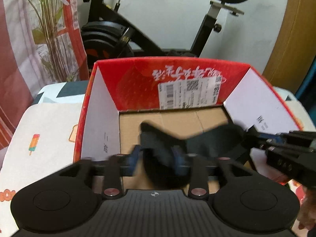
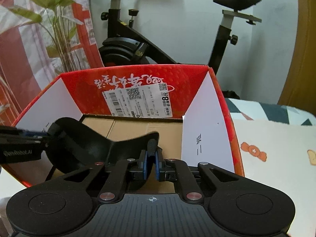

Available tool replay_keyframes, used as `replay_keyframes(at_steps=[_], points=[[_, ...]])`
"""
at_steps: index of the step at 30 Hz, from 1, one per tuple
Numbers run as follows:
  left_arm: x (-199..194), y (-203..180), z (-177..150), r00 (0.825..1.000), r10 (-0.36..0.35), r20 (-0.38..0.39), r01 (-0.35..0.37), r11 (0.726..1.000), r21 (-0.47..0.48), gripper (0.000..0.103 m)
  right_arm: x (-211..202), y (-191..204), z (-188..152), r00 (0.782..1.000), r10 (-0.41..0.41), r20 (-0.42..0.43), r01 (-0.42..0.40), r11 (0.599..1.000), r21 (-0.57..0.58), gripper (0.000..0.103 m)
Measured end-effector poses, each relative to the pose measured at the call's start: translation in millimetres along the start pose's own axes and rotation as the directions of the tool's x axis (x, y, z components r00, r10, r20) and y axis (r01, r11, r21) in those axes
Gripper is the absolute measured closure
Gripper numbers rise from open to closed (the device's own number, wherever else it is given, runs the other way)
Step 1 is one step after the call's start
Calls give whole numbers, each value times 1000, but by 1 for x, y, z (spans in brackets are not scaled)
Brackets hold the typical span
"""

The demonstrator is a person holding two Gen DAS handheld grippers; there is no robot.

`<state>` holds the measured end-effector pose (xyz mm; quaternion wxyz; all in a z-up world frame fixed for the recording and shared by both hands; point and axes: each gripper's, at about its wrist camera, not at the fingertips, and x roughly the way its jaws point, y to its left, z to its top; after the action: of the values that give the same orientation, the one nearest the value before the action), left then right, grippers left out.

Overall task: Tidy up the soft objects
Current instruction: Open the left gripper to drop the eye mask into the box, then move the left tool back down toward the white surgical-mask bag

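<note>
Red cardboard formed the outer walls of an open box, with white inner side flaps and a brown corrugated floor; a shipping label was stuck on the inside of the far wall. The box rested on a surface covered by a white cloth printed with popsicle and candy motifs, over a teal-and-white patterned layer; whether this was a tabletop or a bed could not be told. Behind the box stood a black exercise bike against a pale wall, with a leafy plant and a red-and-white curtain to the left and a wooden panel to the right.

A black soft fabric item, possibly a sock or sleeve, was stretched above the box floor between the two tools. The left hand-held gripper was clenched on one end of it, blue pads pressing the fabric. The right hand-held gripper was clenched on the other end, its pads nearly together around a bunched edge. Both held the item inside the box opening, between the side flaps and near the front edge. The far half of the box floor lay uncovered.
</note>
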<state>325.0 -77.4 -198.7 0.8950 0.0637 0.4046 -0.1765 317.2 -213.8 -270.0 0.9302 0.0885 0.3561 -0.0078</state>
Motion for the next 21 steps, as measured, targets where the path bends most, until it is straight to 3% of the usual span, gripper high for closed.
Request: replay_keyframes(at_steps=[6,10,13,14,16,19,21], points=[[-18,-6,0,997,-26,69,24,999,24,51,-9,3,-2,999,-11,30,12,1000,-22,87],[-33,-8,-3,994,-31,108,27,999,35,47,-26,7,-3,997,0,75,4,999,-51,73],[-48,-8,-8,990,-35,138,30,999,41,36,-42,8,-5,994,2,106,5,997,-71,48],[-55,-7,-10,988,-41,151,35,999,40,27,-47,8,-6,994,2,111,6,997,-71,39],[-69,-6,-16,982,-57,179,51,998,34,14,-60,8,-9,992,2,122,7,997,-73,32],[-86,-5,-27,976,-81,204,77,997,29,6,-78,5,-15,991,5,136,4,997,-71,1],[-97,-5,-37,975,-87,204,83,996,30,1,-91,2,-21,986,12,165,-3,998,-55,0]])
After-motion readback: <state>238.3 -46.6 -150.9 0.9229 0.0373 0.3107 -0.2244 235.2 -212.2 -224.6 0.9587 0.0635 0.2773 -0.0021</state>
